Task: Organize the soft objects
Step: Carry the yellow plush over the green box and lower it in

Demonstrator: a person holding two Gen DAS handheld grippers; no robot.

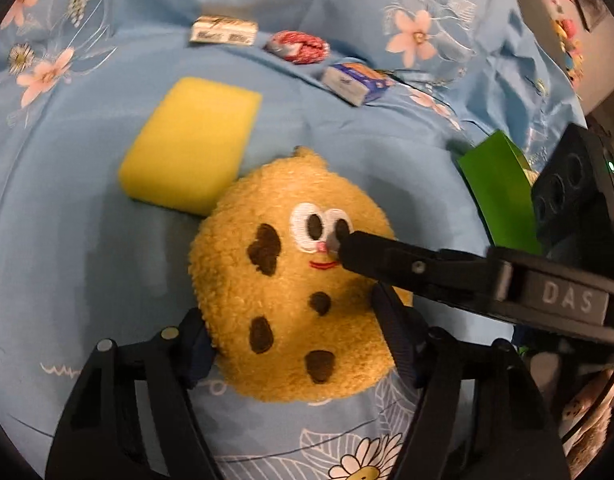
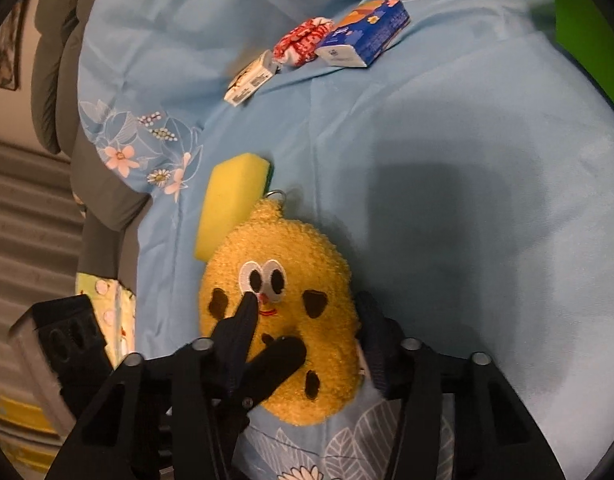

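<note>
plush cookie apparently pinched by left tool; right tool straddles it, grip unclear.

A light-blue flowered sheet bears a cookie plush, a yellow sponge touching it at eleven o'clock, and three small packets beyond.

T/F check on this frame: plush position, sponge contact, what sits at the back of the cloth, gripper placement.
1. The tan cookie-shaped plush toy with dark patches lies on the light blue floral cloth. True.
2. The yellow rectangular foam sponge lies far from the plush. False: its corner meets the plush.
3. Three small packets lie beyond the sponge. True: white packet, red-white packet, blue box.
4. Both grippers are away from the plush. False: the left gripper straddles it and the right gripper is at it too.
</note>
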